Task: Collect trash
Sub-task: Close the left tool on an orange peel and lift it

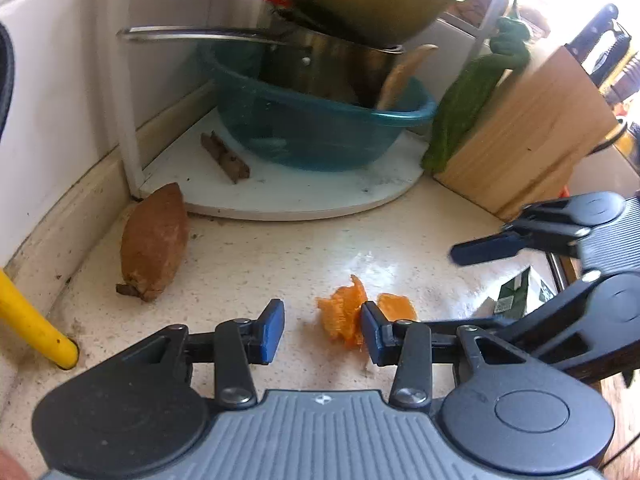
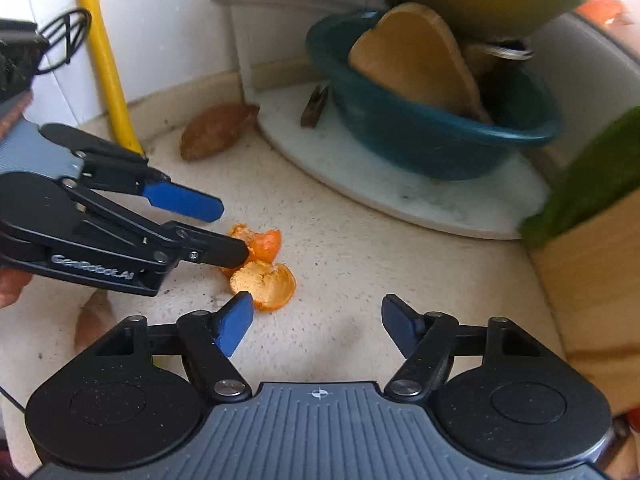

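Two bits of orange peel point(image 1: 352, 312) lie on the worktop point(image 1: 256, 256), touching each other.

The left gripper point(image 1: 323, 330) is the nearer one. Its jaws are spread apart and hold nothing. The peel is not quite in the middle of the gap. It sits over to the right side, and the right jaw's blue pad is up against it. One bit of peel shows between the jaws and the other pokes out past the right jaw. From the right wrist view, the lower black finger of the left gripper point(image 2: 224, 232) reaches right onto the far bit of peel point(image 2: 260, 246).

The right gripper point(image 2: 318, 326) is loose too, with jaws wide and empty. The near bit of peel point(image 2: 266, 282) lies just ahead of its left jaw, off to the left of the gap, not inside it.

So I think the left gripper is best placed to grab. It looks like it needs to slide a little to its right so the peel sits in the middle, then squeeze.

A brown sweet potato point(image 1: 154, 242) lies well off to the left, near the wall.
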